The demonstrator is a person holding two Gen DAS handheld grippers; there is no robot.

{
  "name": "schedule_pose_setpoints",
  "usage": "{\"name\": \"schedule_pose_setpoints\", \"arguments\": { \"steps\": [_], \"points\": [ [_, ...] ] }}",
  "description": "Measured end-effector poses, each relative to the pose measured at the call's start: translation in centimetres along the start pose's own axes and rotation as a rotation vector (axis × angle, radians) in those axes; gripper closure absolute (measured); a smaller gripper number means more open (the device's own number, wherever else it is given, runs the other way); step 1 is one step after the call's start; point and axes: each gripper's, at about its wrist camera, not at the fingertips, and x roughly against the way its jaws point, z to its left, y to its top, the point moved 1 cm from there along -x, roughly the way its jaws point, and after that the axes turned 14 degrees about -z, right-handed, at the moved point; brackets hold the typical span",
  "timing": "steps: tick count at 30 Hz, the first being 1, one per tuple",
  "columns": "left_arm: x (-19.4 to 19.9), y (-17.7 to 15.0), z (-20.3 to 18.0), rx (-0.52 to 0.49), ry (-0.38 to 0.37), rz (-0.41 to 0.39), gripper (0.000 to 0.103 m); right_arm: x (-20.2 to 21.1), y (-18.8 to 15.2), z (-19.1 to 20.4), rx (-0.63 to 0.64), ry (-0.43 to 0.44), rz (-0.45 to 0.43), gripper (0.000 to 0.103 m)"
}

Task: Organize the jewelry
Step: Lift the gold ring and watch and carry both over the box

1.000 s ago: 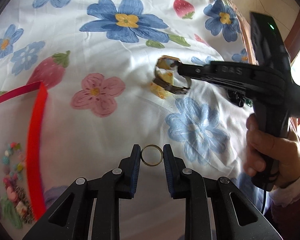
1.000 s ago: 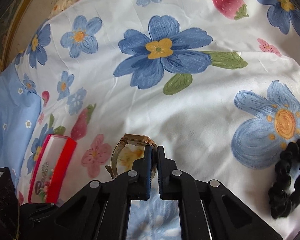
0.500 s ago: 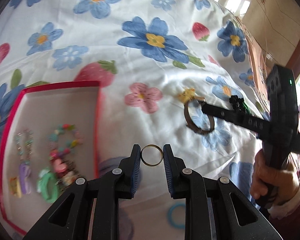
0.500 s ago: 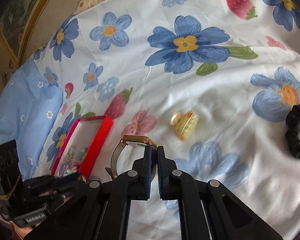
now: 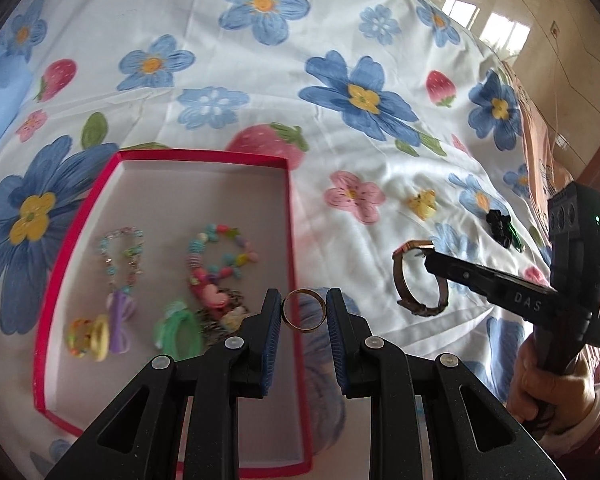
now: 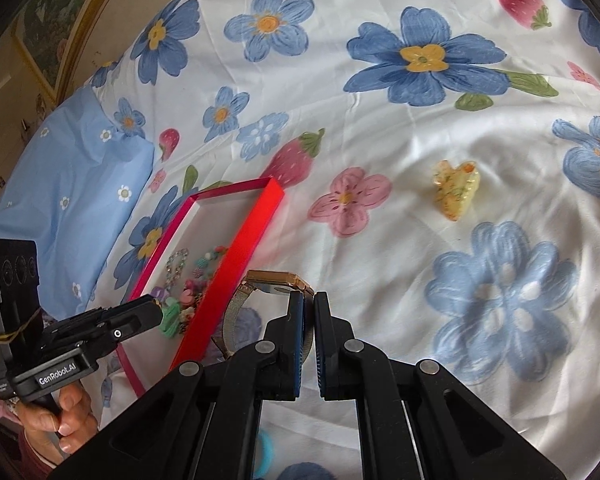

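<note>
Now your left gripper (image 5: 304,314) jaws clench the thin gold ring (image 5: 303,315) above the red-rimmed shallow box (image 5: 288,216), ready to drop; your right gripper (image 6: 309,312) jaws grip the gold mesh-strap watch (image 6: 274,286) at three o'clock, queued.

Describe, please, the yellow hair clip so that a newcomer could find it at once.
Start at the red box on the flowered bedsheet and look right, past the printed pink flower. The yellow hair clip lies there alone on the white cloth. It is translucent, speckled and roughly heart-shaped, unlike the flat printed flowers around it.
</note>
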Motion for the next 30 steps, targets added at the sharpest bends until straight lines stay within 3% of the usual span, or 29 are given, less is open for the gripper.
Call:
{"name": "schedule_pose_setpoints", "arguments": {
  "steps": [30],
  "points": [
    [3.9,1.2,8.0,0.089,0.091,-0.061,0.081,-3.4,-0.4,8.7,0.103,0.107,0.048,0.098]
  ]
}}
